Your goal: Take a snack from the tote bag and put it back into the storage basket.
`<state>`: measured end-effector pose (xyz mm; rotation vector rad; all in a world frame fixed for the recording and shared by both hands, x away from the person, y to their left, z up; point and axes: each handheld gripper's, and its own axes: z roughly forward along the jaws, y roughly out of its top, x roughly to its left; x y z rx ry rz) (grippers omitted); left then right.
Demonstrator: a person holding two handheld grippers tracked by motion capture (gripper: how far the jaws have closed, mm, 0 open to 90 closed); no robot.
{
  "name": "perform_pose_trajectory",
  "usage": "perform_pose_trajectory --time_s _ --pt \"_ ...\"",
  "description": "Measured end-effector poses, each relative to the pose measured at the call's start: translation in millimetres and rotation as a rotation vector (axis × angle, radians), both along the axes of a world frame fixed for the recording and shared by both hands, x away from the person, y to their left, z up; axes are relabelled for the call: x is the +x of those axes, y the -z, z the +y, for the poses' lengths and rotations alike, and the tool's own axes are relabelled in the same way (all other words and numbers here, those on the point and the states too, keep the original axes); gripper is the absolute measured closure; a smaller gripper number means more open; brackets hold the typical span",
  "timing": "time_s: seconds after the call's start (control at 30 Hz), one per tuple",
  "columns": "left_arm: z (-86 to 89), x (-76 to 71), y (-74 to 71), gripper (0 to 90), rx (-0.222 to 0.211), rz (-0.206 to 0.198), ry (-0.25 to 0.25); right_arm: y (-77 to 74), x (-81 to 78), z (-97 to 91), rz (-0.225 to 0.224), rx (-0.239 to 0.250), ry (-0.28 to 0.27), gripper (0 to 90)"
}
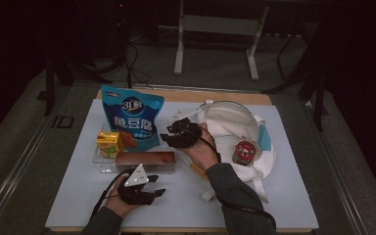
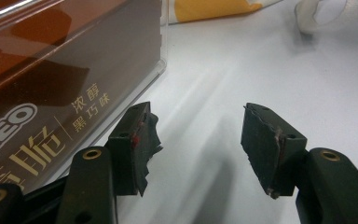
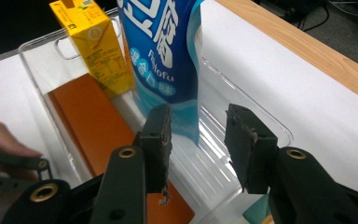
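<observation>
High view: a clear tray is seen left of centre on the white table, holding one blue pouch, one yellow carton and one brown box; open table is left along the near edge. One red-lidded jar is seen on a white bag. The left gripper is held near the box, the right gripper beside the pouch. Left gripper view: the jaws are parted with bare table between them, the box just beside the left jaw. Right gripper view: the jaws are parted and hold nothing, the pouch's lower edge lying beyond the gap, over the tray's open half.
</observation>
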<state>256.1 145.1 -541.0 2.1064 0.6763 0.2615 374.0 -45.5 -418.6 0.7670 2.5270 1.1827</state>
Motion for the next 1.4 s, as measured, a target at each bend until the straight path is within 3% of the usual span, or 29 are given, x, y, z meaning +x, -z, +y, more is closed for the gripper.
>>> perform_pose_trajectory --time_s 0.43,0.8,1.2,1.4 --pt "0.1 0.1 0.0 43.3 0.0 0.001 -0.002 -11.0 -5.7 -20.1 -0.012 0.011 -0.015 60.0" --pt "0.9 0.8 -0.1 43.1 -0.004 0.006 -0.004 -26.7 -0.7 -44.7 -0.034 0.051 0.027 59.6" --pt "0.7 0.7 -0.1 43.1 -0.003 0.007 -0.003 -25.2 0.8 -67.5 -0.034 0.029 0.047 67.2" --pt "0.3 0.7 0.0 43.1 -0.001 0.007 0.0 -28.1 1.4 -80.1 -0.042 0.044 0.066 68.4"
